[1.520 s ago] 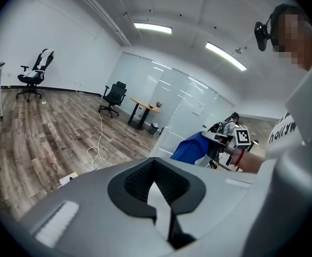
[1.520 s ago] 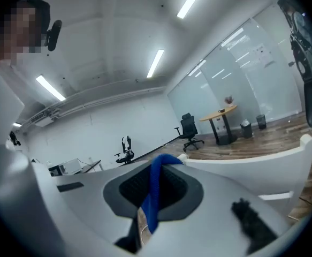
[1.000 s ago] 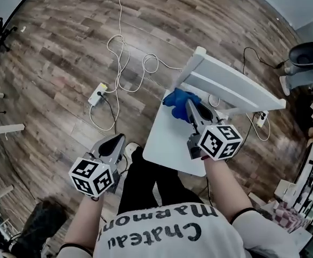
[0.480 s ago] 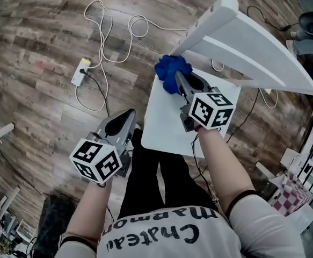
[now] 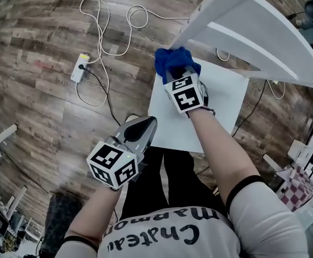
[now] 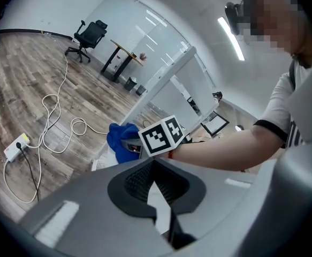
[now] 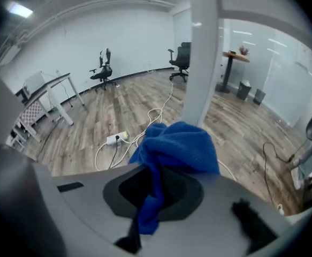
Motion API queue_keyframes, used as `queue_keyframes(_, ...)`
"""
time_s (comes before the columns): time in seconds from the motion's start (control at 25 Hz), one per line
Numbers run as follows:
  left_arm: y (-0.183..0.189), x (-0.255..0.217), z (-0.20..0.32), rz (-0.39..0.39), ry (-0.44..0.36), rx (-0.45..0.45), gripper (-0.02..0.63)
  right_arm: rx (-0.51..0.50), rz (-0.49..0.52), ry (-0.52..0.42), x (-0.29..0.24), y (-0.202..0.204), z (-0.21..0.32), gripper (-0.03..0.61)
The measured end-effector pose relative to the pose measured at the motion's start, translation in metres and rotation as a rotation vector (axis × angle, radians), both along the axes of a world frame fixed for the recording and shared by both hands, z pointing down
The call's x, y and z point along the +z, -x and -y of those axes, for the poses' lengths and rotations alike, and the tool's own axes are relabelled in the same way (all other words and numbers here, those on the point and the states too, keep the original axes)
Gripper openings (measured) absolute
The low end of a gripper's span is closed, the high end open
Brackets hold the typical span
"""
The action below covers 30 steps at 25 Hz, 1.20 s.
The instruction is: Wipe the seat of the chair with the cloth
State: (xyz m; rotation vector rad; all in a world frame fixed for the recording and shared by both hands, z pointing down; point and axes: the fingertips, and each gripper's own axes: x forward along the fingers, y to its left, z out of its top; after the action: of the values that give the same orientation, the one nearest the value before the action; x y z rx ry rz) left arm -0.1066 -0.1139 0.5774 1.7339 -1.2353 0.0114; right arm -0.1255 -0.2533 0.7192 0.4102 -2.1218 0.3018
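Nearest the person, the left gripper (image 5: pixel 147 123) hangs over the front edge of the seat (image 5: pixel 223 98). Its jaws are drawn together with nothing between them, and it touches nothing.

Further out, the right gripper (image 5: pixel 176 75) reaches across the white seat with its jaws clamped on the blue cloth (image 5: pixel 172 59). A fold runs down between the jaws in the right gripper view (image 7: pixel 145 224), and the rest bunches up in a loose wad ahead of the tips (image 7: pixel 180 143).

That wad sits at the seat's far left corner, just beside the post of the chair back (image 5: pixel 263 31). It seems to press on the seat, though I can't see the contact itself.

The cloth looks soft, light and floppy. It should flatten under pressure and drag easily over the smooth painted seat, and it could slip out if held by a thin edge. The present hold, on a thick gathered fold, looks the sound place to take it. The seat looks stiff and hard, so it should bear pushing.

No box, bin or bowl shows anywhere, so nothing here holds anything.

Beyond the chair, a white cable (image 5: pixel 108 15) loops over the wood floor to a power strip (image 5: pixel 80 69). Office chairs (image 7: pixel 103 66) stand by the far wall.
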Motion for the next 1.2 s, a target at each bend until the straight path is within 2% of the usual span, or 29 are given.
queue_keyframes(0.08, -0.005, 0.002, 0.002, -0.010, 0.005, 0.007, 0.008, -0.055, -0.016, -0.039, 0.004, 0.002, -0.001, 0.029)
queue_keyframes(0.12, -0.008, 0.003, 0.003, -0.011, 0.007, 0.013, 0.008, -0.046, -0.007, -0.033, 0.005, 0.002, 0.001, 0.029)
queue_keyframes(0.24, -0.015, 0.006, 0.005, 0.000, 0.022, 0.025, 0.008, 0.035, 0.039, 0.029, 0.004, -0.006, 0.005, 0.028)
queue_keyframes(0.4, -0.028, 0.007, 0.013, 0.011, 0.034, 0.042, 0.008, 0.092, 0.035, 0.031, 0.003, -0.033, 0.015, 0.029)
queue_keyframes(0.6, -0.068, 0.005, 0.029, 0.005, 0.025, 0.094, 0.008, 0.187, 0.041, 0.022, 0.003, -0.099, 0.033, 0.029)
queue_keyframes(0.88, -0.150, 0.000, 0.053, -0.023, 0.005, 0.203, 0.008, 0.271, 0.009, -0.007, 0.004, -0.203, 0.054, 0.029)
queue_keyframes(1.2, -0.214, 0.000, 0.055, -0.013, 0.006, 0.304, 0.008, 0.370, 0.022, -0.009, 0.000, -0.283, 0.069, 0.029)
